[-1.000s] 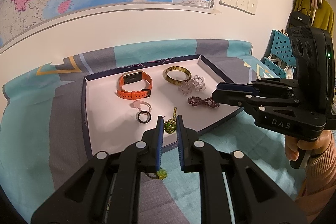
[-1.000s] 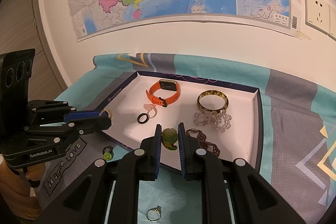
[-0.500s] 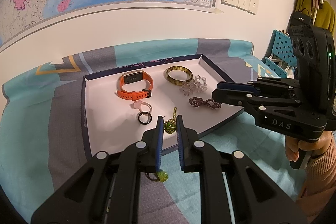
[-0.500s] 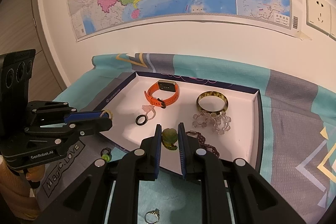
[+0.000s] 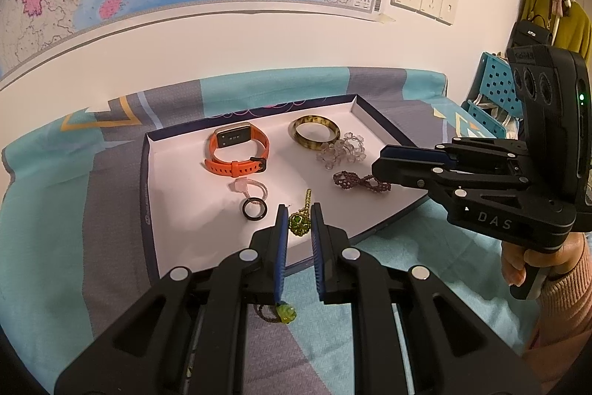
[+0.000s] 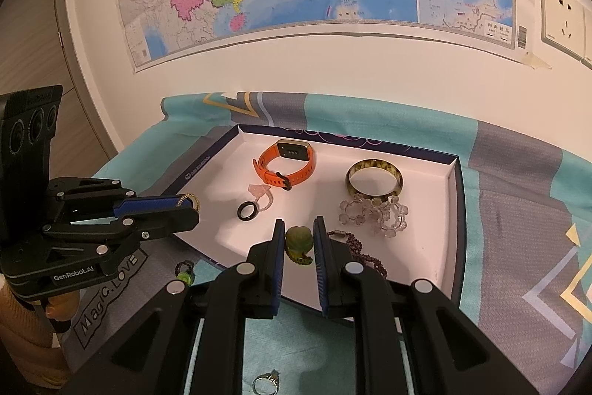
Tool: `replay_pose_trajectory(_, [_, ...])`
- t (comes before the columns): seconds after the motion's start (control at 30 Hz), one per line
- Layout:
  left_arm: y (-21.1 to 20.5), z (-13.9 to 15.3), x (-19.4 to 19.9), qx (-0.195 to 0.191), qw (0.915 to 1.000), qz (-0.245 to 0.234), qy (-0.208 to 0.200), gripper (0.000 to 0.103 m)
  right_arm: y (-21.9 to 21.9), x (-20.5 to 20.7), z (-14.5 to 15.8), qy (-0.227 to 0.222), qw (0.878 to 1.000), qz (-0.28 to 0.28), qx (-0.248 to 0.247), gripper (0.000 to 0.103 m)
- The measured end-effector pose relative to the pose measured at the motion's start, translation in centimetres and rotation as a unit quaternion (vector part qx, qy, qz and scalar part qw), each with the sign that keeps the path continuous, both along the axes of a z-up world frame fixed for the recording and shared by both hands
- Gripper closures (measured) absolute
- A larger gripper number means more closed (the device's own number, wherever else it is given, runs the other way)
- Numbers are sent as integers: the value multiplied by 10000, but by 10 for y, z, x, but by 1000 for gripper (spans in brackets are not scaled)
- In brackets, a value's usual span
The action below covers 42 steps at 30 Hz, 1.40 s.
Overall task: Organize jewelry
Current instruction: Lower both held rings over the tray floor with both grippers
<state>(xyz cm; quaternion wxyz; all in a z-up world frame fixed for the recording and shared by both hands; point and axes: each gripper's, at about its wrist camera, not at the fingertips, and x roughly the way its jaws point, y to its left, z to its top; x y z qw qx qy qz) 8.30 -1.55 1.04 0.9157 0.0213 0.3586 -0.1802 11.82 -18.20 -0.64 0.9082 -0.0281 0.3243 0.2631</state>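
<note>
Through the left wrist camera, I am holding the left gripper [image 5: 298,210] just over the near edge of the tray [image 5: 148,180], probably lining up a drop. The tray is holding an orange watch [image 5: 236,154], an amber bangle [image 5: 314,132], a crystal bracelet [image 5: 342,150], a purple bracelet [image 5: 360,181], a black ring [image 5: 254,208] and a pink ring [image 5: 246,186]. The right gripper [image 5: 375,169] is hovering above the purple bracelet.

From the right wrist camera, the left gripper is clenching a gold beaded loop [image 6: 189,200] at its tips, beside the tray's left rim. A green pendant [image 6: 299,241] is filling the gap between the right gripper's pads. I cannot tell whether it is pinched or lying in the tray beyond. On the cloth [image 6: 518,210] outside, a green-stone ring [image 6: 185,274] and a silver ring [image 6: 266,384] are waiting, likely next.
</note>
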Motion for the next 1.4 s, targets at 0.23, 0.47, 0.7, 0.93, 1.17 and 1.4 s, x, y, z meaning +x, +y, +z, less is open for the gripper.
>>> replay_pose_trajectory(0.23, [-1,0,1,2,10000,0,1,90,0,2,-2,14,10000,-13,-5,89])
replay_pose_trajectory(0.47, [-2,-2,2,19,10000,16,9,90,0,3,-3,20,10000,-18,1,89])
replay_pose_trajectory(0.7, [-3,-4,4,26,10000,23,28,90,-1,4,-4,32,10000,-22,8,89])
replay_pose_trajectory(0.93, [-3,-4,5,22,10000,20,37,90,-1,4,-4,40,10000,-34,12,89])
replay_pose_trajectory(1.17, [-2,-6,7,23,10000,42,57,90,-2,6,-5,57,10000,-41,9,89])
replay_pose_trajectory(1.4, [-2,-8,10,35,9999,69,70,90,-4,8,-5,79,9999,-67,50,89])
